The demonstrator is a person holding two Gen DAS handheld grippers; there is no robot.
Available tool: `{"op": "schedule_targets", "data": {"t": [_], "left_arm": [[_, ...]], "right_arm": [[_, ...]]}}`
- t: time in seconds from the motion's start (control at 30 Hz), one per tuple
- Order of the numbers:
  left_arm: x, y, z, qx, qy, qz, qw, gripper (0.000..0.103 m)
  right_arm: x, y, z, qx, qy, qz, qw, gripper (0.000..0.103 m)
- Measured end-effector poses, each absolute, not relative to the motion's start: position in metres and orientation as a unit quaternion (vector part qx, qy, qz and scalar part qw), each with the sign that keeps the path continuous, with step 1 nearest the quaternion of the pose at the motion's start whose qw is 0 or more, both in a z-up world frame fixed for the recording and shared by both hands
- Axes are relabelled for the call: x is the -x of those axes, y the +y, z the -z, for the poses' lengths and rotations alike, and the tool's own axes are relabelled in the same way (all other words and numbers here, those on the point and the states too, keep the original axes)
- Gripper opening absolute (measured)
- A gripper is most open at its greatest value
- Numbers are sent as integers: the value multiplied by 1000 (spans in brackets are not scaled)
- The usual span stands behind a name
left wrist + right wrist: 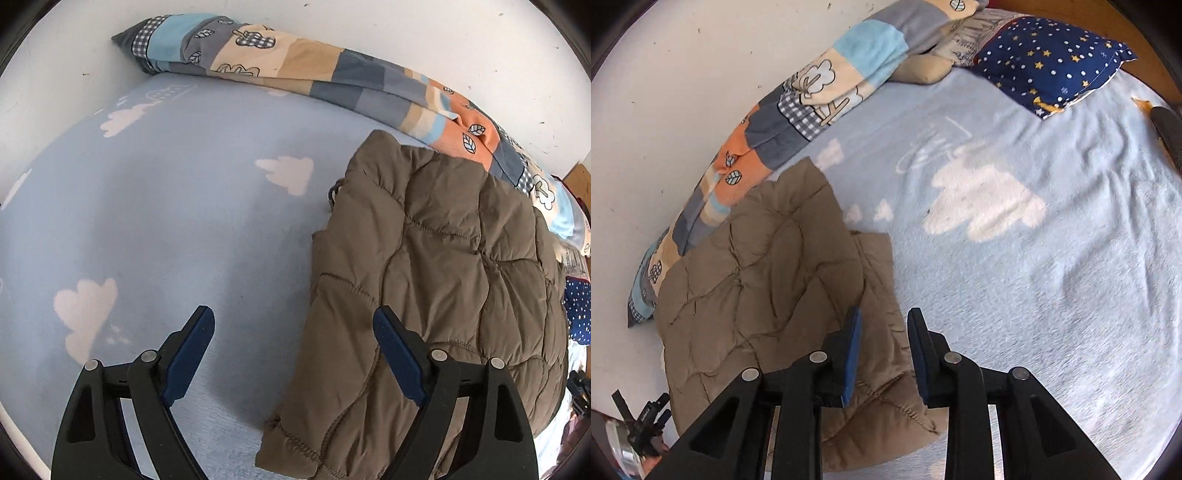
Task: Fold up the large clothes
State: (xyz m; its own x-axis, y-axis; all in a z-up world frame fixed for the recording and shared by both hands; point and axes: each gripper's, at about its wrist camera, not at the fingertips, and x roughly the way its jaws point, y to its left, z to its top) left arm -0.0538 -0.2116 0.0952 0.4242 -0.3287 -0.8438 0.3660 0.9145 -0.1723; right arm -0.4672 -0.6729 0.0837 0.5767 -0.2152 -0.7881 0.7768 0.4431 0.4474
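An olive-brown quilted jacket (443, 277) lies folded on the light blue cloud-print blanket (184, 221). My left gripper (295, 332) hangs open and wide over the jacket's left edge. Its right finger is above the fabric, its left finger above bare blanket, and nothing is pinched. In the right wrist view the jacket (768, 277) fills the lower left. My right gripper (884, 332) hovers over the jacket's right edge with its jaws narrow but apart. Fabric and blanket (1034, 295) show through the gap, and the pads do not press on the cloth.
A rolled patchwork quilt (295, 55) runs along the white wall (406, 29) behind the jacket. A navy star-print pillow (1052, 59) lies at the bed's far end. A small black device (646, 417) sits off the bed at lower left.
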Motion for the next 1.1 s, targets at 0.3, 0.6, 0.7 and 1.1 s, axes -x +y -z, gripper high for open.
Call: {"op": "schedule_targets", "data": {"t": [0.3, 0.6, 0.7, 1.1], "left_arm": [[68, -231, -107, -45, 458, 223, 859, 87], [76, -252, -91, -76, 469, 232, 849, 87], [80, -263, -84, -99, 471, 233, 845, 87], [120, -297, -127, -100, 388, 271, 875, 87]], "right_arm": [[456, -664, -93, -387, 337, 321, 796, 28], [441, -657, -79, -383, 363, 313, 790, 30], [431, -652, -74, -364, 385, 314, 788, 31], [392, -597, -113, -273, 362, 297, 841, 31]]}}
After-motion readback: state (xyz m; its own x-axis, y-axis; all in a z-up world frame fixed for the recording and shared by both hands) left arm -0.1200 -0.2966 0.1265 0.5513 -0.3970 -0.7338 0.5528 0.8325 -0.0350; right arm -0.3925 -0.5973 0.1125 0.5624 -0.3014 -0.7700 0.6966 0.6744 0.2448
